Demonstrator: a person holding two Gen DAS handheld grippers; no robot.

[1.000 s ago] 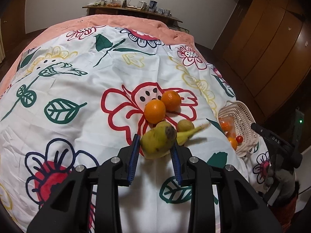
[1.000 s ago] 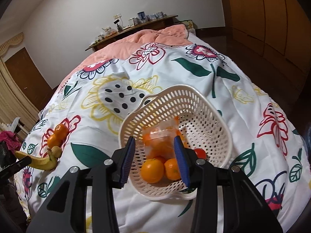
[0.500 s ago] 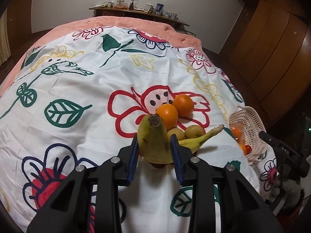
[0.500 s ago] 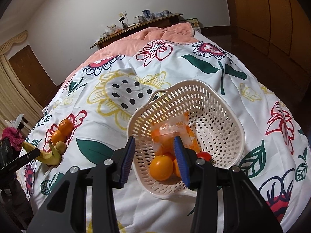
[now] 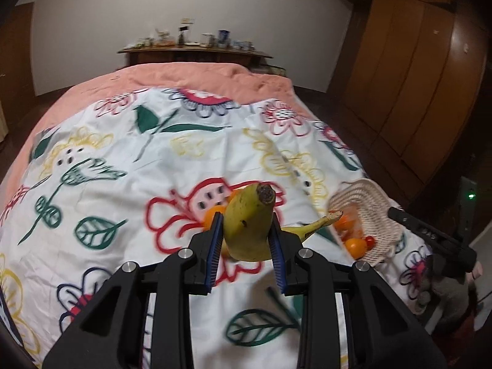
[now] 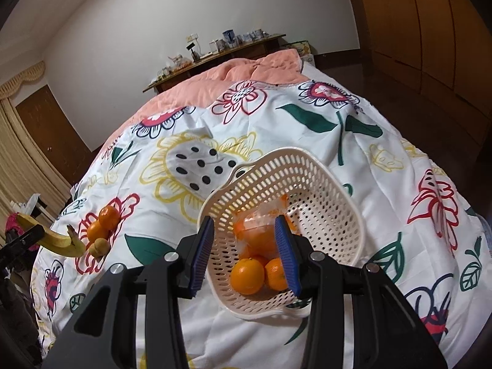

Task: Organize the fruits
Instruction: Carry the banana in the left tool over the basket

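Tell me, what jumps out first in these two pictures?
A yellow-green banana clamped between the blue pads of the left gripper, lifted above the flowered bedspread. Right of it, a cream basket holds oranges, framed by the right gripper. Two more oranges lie on a red flower print.

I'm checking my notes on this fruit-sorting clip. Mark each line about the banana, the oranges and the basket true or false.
1. The left gripper clamps a yellow-green banana. True.
2. The cream perforated plastic basket is empty. False: it holds oranges and a clear packet.
3. Two loose oranges lie on the floral bedspread. True.
4. The right gripper grips an orange. False: its jaws hold nothing, hovering by the basket's near rim.
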